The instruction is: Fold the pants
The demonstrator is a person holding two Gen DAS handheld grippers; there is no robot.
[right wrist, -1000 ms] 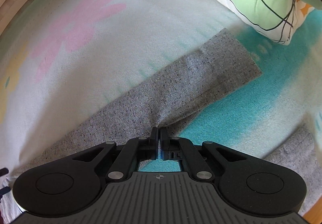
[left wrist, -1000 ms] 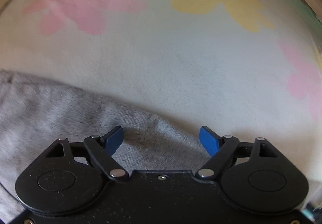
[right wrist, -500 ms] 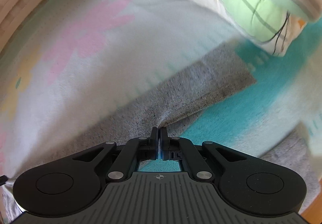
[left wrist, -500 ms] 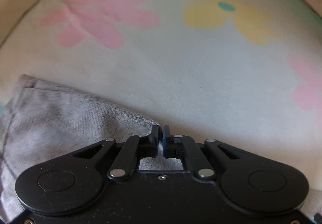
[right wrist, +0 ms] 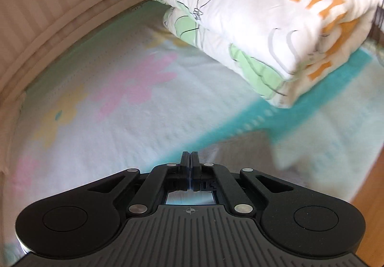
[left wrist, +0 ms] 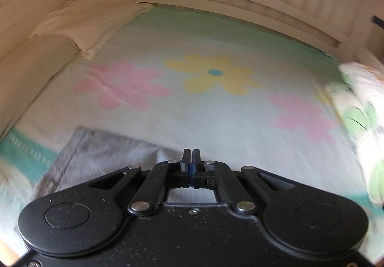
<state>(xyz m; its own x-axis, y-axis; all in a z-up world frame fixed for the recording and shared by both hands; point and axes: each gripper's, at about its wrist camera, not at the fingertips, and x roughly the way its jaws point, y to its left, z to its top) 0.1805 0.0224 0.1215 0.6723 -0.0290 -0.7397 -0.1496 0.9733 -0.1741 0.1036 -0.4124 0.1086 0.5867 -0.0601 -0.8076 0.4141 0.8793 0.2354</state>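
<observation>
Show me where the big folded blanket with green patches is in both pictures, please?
Left wrist view: the folded blanket sits blurred at the right edge, on the flowered bed sheet.
Right wrist view: it fills the upper right, showing orange stripes too.
Shared landmark: the yellow flower with the teal centre, mid-picture in the left view, at the left side in the right view.

The grey pants [left wrist: 100, 159] run under the left gripper [left wrist: 192, 155] body; in the right view they [right wrist: 242, 147] are a blur.
</observation>
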